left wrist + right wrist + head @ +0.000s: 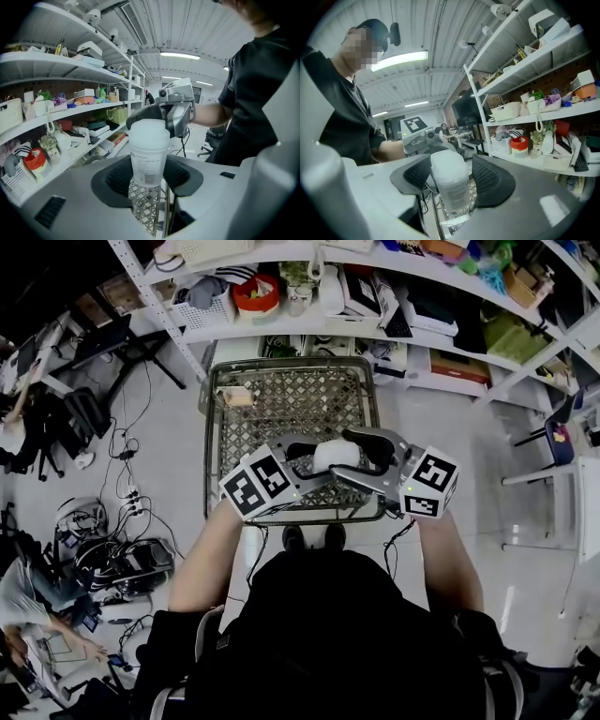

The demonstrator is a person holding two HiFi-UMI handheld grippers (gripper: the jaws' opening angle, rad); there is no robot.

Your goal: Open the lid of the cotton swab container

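The cotton swab container (148, 161) is a frosted plastic cup with a printed label and a rounded white lid (149, 131) sitting on top. My left gripper (147, 180) is shut on the cup's lower body and holds it upright above a wire cart. My right gripper (450, 176) faces it from the other side with its jaws spread wide around the lid (447, 164); a gap shows beside the right pad. In the head view the container (335, 455) hangs between the left gripper (314, 467) and the right gripper (364, 452), in front of the person's chest.
A metal mesh shopping cart (215, 427) stands directly below, with a small box (238, 397) in its far left corner. Stocked white shelves (309, 324) run behind it. Cables and gear (122, 549) litter the floor at the left.
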